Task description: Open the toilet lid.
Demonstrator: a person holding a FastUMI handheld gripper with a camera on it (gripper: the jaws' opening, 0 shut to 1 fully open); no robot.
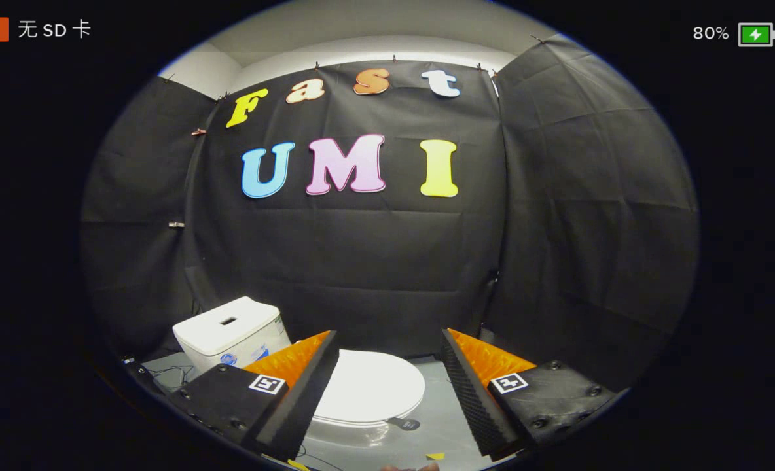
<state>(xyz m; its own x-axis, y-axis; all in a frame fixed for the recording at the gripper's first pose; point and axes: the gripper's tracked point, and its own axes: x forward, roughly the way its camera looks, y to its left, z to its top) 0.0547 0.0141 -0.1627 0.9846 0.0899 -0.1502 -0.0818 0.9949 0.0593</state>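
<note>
A white toilet stands on the floor below and ahead of me. Its oval lid (371, 387) lies flat and closed over the bowl. The white tank (227, 330) with a slot button on top sits behind it, toward the left finger. My gripper (387, 353) hovers above the toilet with its two fingers spread wide apart and nothing between them. The left finger (296, 386) overlaps the lid's left side in the view; the right finger (476, 386) is off to the lid's right. A small dark tag (404, 424) lies at the lid's front rim.
Black cloth walls close the booth behind and on both sides of the toilet. The floor (440, 418) is pale grey, with thin cables (171, 374) beside the tank and bits of yellow tape (434, 456) near the front.
</note>
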